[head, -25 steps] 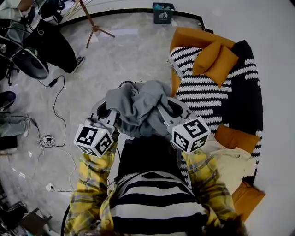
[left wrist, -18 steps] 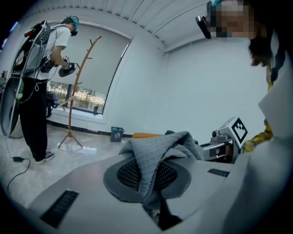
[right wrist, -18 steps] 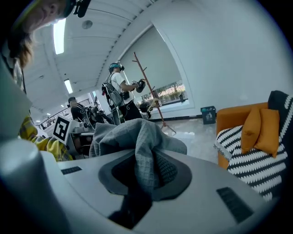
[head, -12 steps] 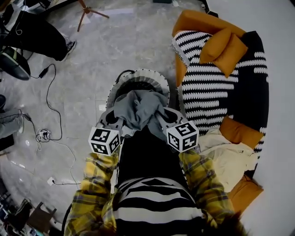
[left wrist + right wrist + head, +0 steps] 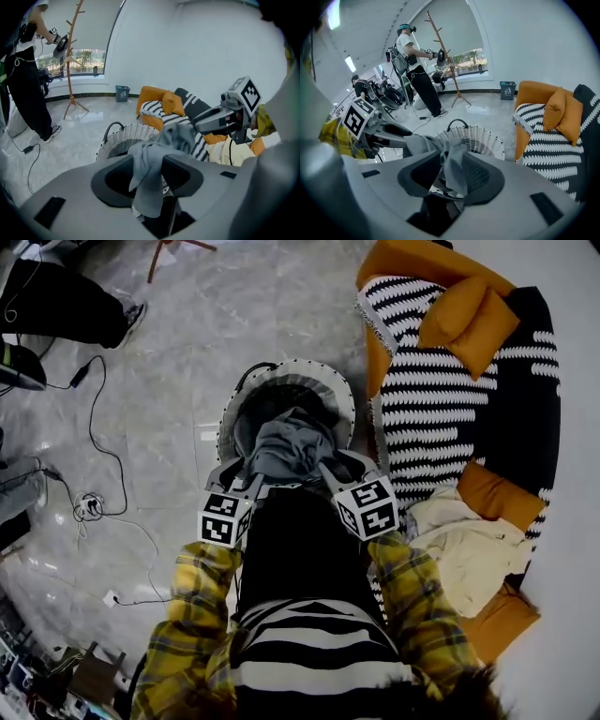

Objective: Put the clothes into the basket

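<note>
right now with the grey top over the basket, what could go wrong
Jaws of the left tool and right tool have just been opening with the grey top between them; it may snag and lift back up. The top bunches at the near edge of the basket, so part could hang outside.

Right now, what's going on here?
A person holds a gripper in each hand over the wicker basket. A grey garment stretches between the left gripper and the right gripper, bunched above the basket's mouth. Both sets of jaws have just been opening with the cloth between them, so it looks about to drop in.
</note>
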A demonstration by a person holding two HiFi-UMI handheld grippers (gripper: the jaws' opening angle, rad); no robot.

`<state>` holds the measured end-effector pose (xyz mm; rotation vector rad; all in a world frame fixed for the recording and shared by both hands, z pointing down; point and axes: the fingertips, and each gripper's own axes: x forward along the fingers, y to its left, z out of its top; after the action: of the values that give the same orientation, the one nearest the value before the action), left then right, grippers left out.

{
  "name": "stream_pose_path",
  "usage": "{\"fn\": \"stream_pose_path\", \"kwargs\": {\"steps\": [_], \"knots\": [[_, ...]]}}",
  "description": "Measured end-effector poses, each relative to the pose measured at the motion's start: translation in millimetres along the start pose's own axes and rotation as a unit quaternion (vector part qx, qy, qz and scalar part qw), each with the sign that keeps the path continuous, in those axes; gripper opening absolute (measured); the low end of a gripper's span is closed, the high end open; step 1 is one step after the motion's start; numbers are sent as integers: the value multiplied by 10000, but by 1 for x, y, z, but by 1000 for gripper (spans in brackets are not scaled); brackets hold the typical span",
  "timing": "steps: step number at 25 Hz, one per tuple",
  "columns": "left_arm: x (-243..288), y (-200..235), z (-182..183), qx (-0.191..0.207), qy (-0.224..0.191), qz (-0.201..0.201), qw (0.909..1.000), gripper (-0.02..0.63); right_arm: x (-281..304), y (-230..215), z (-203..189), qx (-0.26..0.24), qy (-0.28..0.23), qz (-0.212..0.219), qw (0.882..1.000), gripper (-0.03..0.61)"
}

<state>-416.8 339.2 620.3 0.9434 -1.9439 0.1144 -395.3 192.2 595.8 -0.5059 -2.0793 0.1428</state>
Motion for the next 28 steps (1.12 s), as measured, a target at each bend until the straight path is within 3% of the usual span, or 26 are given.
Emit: {"fn": "stream_pose_path", "kwargs": {"steps": [5,8,15,20,24,28], "knots": [[-8,7,23,-40,-336,-21,9994,178,-5,2,2,241,-218,-47,9995,153],[-11,1,47,65,-612,-180,9979,131,-13,-1,5,452,-412,-150,9980,152],[-13,-55,106,428,-1020,-1026,9886,89,-65,-18,20,1024,-1152,-628,9860,152],[-8,-138,132,1010,-1057,-1789,9729,89,-129,-40,3,1568,-1776,-1132,9649,152],[2,-205,145,1759,-885,-2507,9478,89,-185,-61,-24,2255,-2296,-1757,9303,152],[6,-271,137,2229,-677,-2952,9266,89,-239,-75,-75,2732,-2524,-2272,9000,152]]}}
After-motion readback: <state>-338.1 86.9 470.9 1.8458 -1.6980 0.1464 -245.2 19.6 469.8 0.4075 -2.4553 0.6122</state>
